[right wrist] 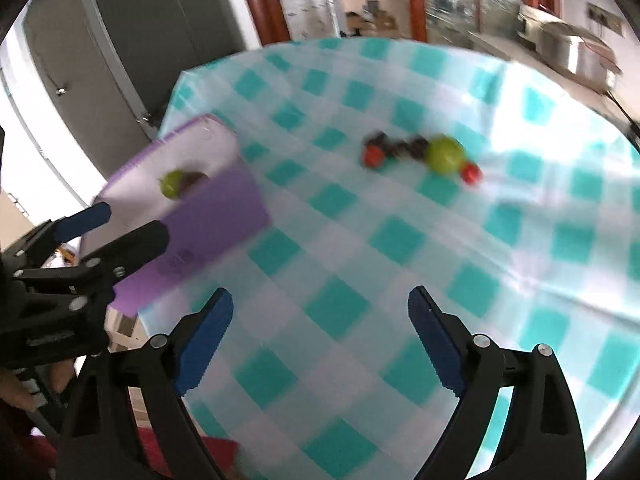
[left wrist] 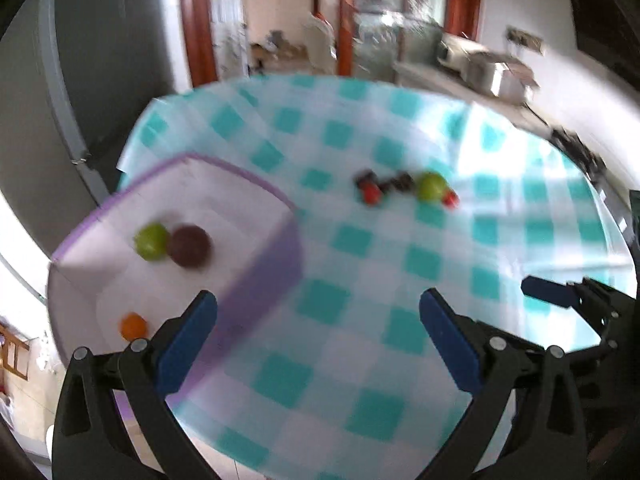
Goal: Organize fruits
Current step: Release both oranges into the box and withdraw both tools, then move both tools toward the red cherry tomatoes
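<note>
Fruits are split: nearest, both the left tongs point(left wrist: 318, 304) and right tongs point(right wrist: 320, 304) hover wide open and empty above the checked desk point(right wrist: 360, 264); left, the purple bin point(left wrist: 256, 284) already holds three; farther off, a green fruit point(right wrist: 444, 155) lies among small red ones. Best approach it squarely, closing gently since it may roll.

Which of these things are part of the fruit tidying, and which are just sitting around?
Part of the job:
purple box holding a green fruit, a brown fruit and an orange fruit
loose green fruit
small red and dark fruits

Just there:
checked tablecloth
grey door
</note>
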`<action>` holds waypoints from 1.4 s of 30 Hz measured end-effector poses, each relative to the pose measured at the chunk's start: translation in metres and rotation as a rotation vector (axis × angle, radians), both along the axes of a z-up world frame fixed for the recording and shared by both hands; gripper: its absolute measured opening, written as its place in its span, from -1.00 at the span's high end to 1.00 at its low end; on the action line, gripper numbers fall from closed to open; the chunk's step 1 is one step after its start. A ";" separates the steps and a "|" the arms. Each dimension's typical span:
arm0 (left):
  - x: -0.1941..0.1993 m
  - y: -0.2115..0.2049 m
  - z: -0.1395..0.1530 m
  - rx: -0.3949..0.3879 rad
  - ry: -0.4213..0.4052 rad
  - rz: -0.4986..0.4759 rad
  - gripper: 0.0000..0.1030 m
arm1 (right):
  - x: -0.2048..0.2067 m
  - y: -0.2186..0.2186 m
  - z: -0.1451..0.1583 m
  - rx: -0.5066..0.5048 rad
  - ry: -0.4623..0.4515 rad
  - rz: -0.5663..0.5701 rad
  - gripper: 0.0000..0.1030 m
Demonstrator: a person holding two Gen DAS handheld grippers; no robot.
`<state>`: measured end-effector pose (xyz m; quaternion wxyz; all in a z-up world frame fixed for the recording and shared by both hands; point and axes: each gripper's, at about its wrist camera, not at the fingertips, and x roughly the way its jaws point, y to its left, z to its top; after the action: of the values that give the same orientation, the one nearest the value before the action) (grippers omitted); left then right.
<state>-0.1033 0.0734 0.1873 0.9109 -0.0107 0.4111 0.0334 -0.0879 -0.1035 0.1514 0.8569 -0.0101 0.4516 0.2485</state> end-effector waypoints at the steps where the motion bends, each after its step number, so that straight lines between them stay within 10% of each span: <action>1: -0.002 -0.013 -0.002 0.016 0.019 -0.021 -0.97 | -0.004 -0.010 -0.008 0.004 0.013 -0.016 -0.68; 17: 0.031 -0.076 -0.053 0.055 0.137 -0.175 -0.97 | 0.012 -0.094 -0.066 -0.010 0.132 -0.230 -0.68; 32: 0.157 -0.015 -0.113 -0.024 0.277 -0.095 -0.97 | 0.107 -0.065 -0.106 -0.072 0.173 -0.372 -0.68; 37: 0.155 -0.056 -0.127 0.120 0.189 -0.394 -0.97 | 0.134 -0.045 -0.117 -0.114 0.147 -0.363 -0.67; 42: 0.181 -0.054 -0.147 0.096 0.208 -0.427 -0.96 | 0.175 -0.044 -0.127 -0.102 0.165 -0.422 -0.65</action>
<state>0.0774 0.0199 0.0406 0.8496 0.1232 0.4934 -0.1397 0.0868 -0.1475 0.0241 0.8484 0.0614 0.5243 0.0407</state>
